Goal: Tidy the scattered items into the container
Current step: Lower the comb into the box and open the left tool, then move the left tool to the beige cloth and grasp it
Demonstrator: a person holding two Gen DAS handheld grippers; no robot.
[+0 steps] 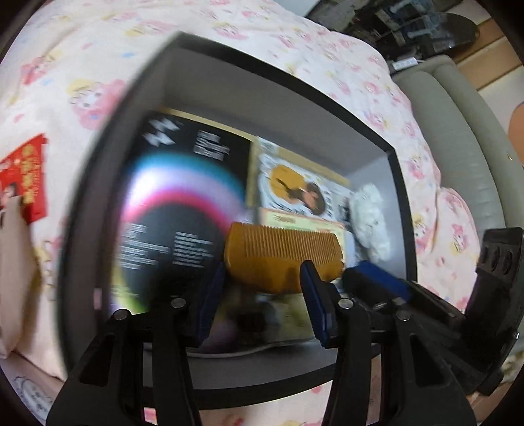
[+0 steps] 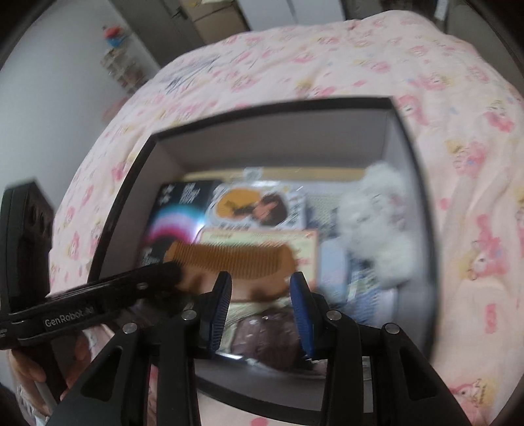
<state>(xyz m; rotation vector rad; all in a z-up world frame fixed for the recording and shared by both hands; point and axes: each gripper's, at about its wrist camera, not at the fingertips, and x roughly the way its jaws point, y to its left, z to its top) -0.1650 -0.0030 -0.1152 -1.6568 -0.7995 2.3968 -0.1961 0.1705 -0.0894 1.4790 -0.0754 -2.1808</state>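
Observation:
An orange wooden comb (image 1: 281,259) (image 2: 229,262) sits inside the black box (image 1: 397,170) (image 2: 262,104), over the items in it, teeth pointing away from me. My left gripper (image 1: 264,264) hangs over its left part with the jaws apart. The blue pads (image 1: 209,295) cover the comb's near edge and neither visibly presses on it. My right gripper (image 2: 260,274) hangs over the comb's right part, also open, with nothing between its pads. The left gripper's finger (image 2: 131,288) reaches the comb's left end. Whether the comb rests freely I cannot tell.
The box holds a black packet with a rainbow arc (image 1: 183,196), a cartoon card (image 1: 294,186), a white fluffy thing (image 1: 370,222) and a brown item (image 2: 265,334). It stands on a pink printed bedspread (image 1: 229,19). A red packet (image 1: 26,177) lies left of it.

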